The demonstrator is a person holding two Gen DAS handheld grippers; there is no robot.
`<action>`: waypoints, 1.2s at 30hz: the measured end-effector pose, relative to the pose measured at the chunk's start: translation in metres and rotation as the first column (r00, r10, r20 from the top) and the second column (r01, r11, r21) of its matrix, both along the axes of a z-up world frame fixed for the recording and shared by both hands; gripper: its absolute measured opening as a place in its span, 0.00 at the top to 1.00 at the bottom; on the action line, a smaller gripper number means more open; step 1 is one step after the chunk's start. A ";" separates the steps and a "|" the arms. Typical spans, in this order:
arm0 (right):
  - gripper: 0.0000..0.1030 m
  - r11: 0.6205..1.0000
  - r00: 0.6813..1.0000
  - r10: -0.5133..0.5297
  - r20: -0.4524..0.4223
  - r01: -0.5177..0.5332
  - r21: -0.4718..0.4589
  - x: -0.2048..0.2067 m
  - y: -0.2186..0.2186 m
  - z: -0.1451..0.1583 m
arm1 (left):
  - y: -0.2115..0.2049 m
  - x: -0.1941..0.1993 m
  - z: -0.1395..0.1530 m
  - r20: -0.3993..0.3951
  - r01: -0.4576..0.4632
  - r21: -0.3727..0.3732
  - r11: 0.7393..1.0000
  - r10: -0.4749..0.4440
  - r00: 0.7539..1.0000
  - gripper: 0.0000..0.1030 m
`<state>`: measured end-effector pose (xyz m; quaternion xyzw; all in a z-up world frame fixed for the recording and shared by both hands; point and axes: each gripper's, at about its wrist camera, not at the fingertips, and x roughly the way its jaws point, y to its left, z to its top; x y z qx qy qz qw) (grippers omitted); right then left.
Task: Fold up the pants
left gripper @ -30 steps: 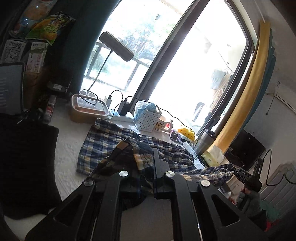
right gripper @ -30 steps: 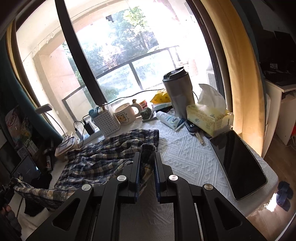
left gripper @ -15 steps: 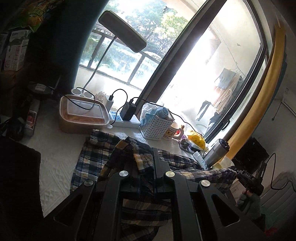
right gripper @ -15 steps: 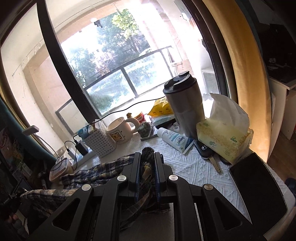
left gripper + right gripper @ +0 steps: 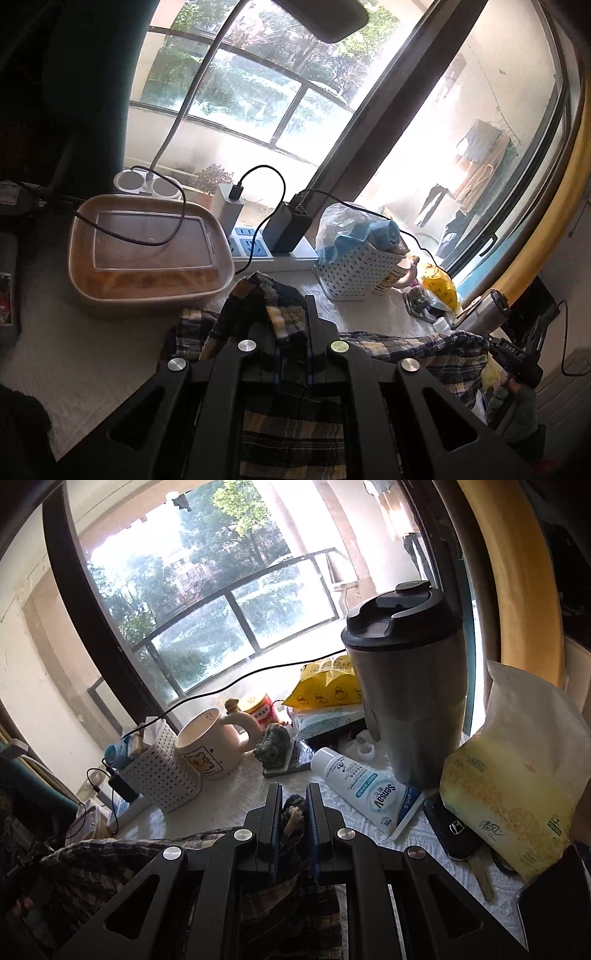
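Grippers, left (image 5: 286, 325) and right (image 5: 291, 812), each clamp plaid pants (image 5: 295, 428); lidded tub (image 5: 147, 254) holds orange food.

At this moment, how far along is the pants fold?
Midway through a fold. Both grippers are shut on the plaid pants: the left gripper and right gripper each pinch bunched fabric, held out toward the clutter at the window. The cloth sags between them, not laid flat. Left: lay it down, release, smooth, and probably fold again.

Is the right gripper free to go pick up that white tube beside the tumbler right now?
Probably not yet. The right gripper is shut on the plaid pants. The white tube lies unobstructed just ahead, beside the tumbler, but the jaws are full.
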<state>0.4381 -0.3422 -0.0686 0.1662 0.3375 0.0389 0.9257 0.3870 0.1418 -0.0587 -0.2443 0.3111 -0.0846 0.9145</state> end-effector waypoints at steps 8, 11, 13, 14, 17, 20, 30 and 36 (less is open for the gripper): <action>0.87 0.997 0.998 0.023 -0.066 -0.028 -0.077 0.054 0.019 -0.027 | 0.002 0.029 -0.018 -0.074 -0.022 0.069 0.997 0.027 0.997 0.58; 0.87 0.992 0.997 0.037 -0.061 -0.044 -0.114 0.063 0.026 -0.024 | 0.004 0.023 -0.008 -0.033 -0.026 0.086 0.996 0.029 0.999 0.05; 0.86 0.989 0.998 0.042 -0.056 -0.050 -0.138 0.065 0.029 -0.020 | 0.006 0.016 0.002 -0.003 -0.036 0.111 0.993 0.037 0.999 0.04; 0.83 0.988 0.998 0.047 -0.051 -0.054 -0.142 0.065 0.030 -0.018 | 0.007 0.012 0.005 0.002 -0.043 0.123 0.991 0.043 0.999 0.04; 0.66 0.984 0.997 0.063 -0.033 -0.067 -0.164 0.057 0.032 -0.010 | 0.009 0.000 0.007 -0.022 -0.043 0.153 0.987 0.047 0.999 0.04; 0.20 0.982 0.997 0.078 -0.021 -0.080 -0.171 0.042 0.032 -0.006 | 0.011 -0.019 -0.009 -0.091 -0.049 0.173 0.984 0.066 0.994 0.04; 0.18 0.984 0.996 0.064 -0.062 -0.073 -0.161 -0.038 0.010 -0.021 | 0.015 -0.094 -0.068 -0.238 -0.077 0.149 0.986 0.111 0.965 0.04; 0.18 0.992 0.993 0.066 -0.093 -0.075 -0.100 -0.077 -0.003 -0.036 | -0.003 -0.138 -0.059 -0.221 -0.095 0.142 0.985 0.125 0.967 0.04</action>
